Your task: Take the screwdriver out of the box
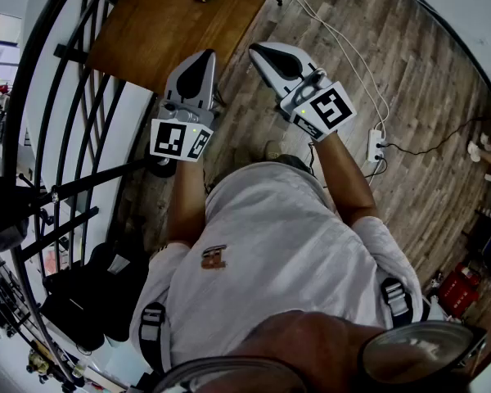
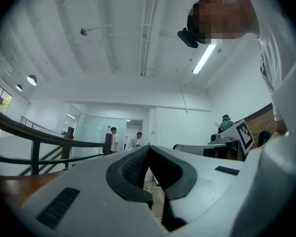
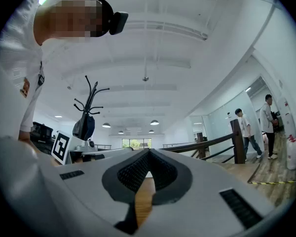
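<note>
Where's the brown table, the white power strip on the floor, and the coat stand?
Wooden table (image 1: 159,31): head view, bare brown top.
Power strip (image 1: 376,146): head view, middle of its white body.
Coat stand (image 3: 88,107): right gripper view, its dark pole below the hooks.

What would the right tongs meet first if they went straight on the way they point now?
Probably the wooden table: the right tongs, shut and empty, aim toward its near corner. Height is unclear, so they might pass just over its top.
</note>
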The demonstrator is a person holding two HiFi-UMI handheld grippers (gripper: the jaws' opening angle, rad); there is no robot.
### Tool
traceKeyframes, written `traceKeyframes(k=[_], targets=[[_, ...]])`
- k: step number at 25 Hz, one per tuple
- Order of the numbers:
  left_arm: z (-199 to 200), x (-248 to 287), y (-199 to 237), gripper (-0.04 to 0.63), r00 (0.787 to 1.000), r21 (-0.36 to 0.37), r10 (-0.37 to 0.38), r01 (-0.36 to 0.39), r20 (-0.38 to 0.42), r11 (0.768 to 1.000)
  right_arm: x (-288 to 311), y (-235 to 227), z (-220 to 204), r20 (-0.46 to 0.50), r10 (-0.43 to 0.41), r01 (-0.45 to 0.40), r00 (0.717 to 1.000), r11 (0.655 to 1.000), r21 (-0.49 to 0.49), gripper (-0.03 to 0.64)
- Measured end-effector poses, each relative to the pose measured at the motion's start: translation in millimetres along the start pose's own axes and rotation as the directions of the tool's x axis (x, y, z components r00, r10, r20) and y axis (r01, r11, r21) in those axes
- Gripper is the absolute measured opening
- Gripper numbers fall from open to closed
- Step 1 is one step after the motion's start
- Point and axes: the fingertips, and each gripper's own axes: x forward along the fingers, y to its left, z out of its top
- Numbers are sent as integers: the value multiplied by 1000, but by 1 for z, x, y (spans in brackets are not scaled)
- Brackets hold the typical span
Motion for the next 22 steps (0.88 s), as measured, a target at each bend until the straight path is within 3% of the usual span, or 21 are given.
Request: traceKeyframes(k=[22], targets=[[-13, 51, -21, 19, 995, 15, 100, -101, 18, 995, -60, -67, -6, -8, 51, -51, 999, 998, 38, 32]])
